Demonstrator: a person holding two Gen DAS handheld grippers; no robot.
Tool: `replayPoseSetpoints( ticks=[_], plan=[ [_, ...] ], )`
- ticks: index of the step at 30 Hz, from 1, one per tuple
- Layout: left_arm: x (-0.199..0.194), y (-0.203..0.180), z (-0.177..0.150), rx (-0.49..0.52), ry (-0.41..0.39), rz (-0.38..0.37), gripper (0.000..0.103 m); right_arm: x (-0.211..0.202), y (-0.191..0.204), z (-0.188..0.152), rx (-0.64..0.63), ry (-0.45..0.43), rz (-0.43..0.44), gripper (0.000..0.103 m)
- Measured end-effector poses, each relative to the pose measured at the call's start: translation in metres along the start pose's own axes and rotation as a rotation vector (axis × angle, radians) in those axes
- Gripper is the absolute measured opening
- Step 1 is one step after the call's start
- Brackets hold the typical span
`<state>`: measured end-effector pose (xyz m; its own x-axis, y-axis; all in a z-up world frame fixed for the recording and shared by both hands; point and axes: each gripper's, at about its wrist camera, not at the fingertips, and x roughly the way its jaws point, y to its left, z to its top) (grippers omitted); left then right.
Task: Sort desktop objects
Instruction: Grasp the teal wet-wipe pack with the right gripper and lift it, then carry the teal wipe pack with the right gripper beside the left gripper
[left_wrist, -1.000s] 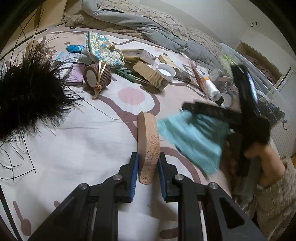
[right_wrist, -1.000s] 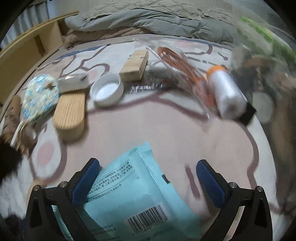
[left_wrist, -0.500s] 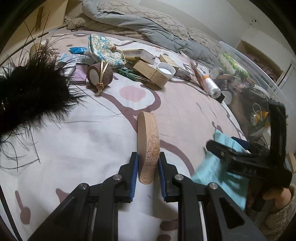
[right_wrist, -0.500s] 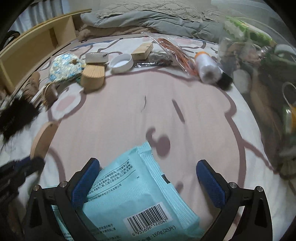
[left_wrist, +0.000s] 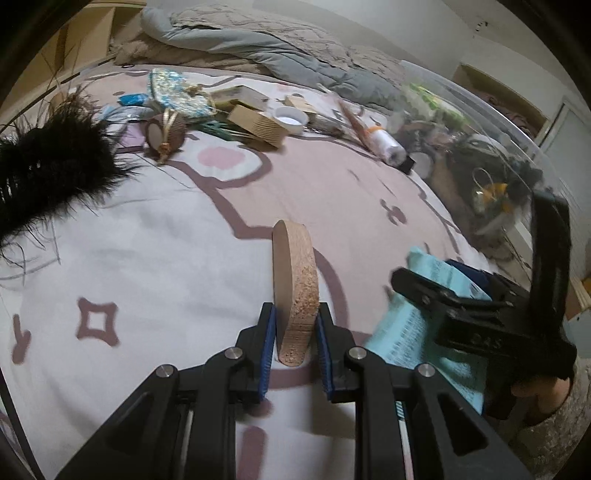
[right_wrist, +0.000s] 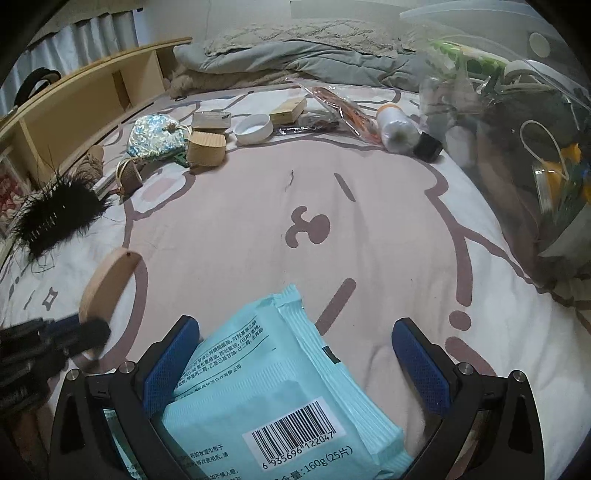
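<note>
My left gripper (left_wrist: 295, 325) is shut on a round cork disc (left_wrist: 295, 266), which stands on edge between the blue pads, above the patterned bedsheet (left_wrist: 166, 258). The right wrist view shows the same disc (right_wrist: 109, 288) at its lower left. My right gripper (right_wrist: 293, 332) holds a teal wipes packet (right_wrist: 280, 387) with a barcode. Its jaws stand wide, the packet lies slanted across them and the left pad presses its edge. In the left wrist view that gripper (left_wrist: 432, 273) and packet (left_wrist: 406, 332) hang close on the right, a person's hand behind them.
A clear plastic bin (left_wrist: 480, 122) full of items stands along the right side. At the far end lie a white bowl (left_wrist: 291, 120), a ribbed wooden box (left_wrist: 258, 125), a white spool (left_wrist: 388, 146) and a floral pouch (left_wrist: 173, 88). A black feather tuft (left_wrist: 48, 170) lies left.
The right gripper has carried the teal packet back from the far clutter to a spot beside my left gripper. The left gripper has shifted a little with the cork disc still in it.
</note>
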<state>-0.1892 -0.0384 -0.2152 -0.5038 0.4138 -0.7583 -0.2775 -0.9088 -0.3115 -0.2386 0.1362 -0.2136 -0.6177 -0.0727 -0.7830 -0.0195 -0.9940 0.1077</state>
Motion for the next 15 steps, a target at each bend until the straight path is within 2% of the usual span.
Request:
replayPoseSetpoints(
  ticks=[2,5,10,15],
  plan=[
    [0.0,-0.009,-0.006,0.018,0.002,-0.006,0.021,-0.001,-0.001,-0.001,0.006,-0.006,0.008,0.103],
    [-0.001,-0.021,-0.012,0.063,-0.016,0.041,0.021,-0.001,-0.001,-0.001,0.006,-0.005,0.012,0.103],
    [-0.001,-0.022,-0.014,0.07,-0.02,0.052,0.021,0.002,0.0,0.001,-0.004,0.013,0.014,0.103],
    [0.0,-0.025,-0.017,0.093,-0.027,0.056,0.019,0.008,-0.008,0.001,0.019,0.012,0.071,0.103]
  ],
)
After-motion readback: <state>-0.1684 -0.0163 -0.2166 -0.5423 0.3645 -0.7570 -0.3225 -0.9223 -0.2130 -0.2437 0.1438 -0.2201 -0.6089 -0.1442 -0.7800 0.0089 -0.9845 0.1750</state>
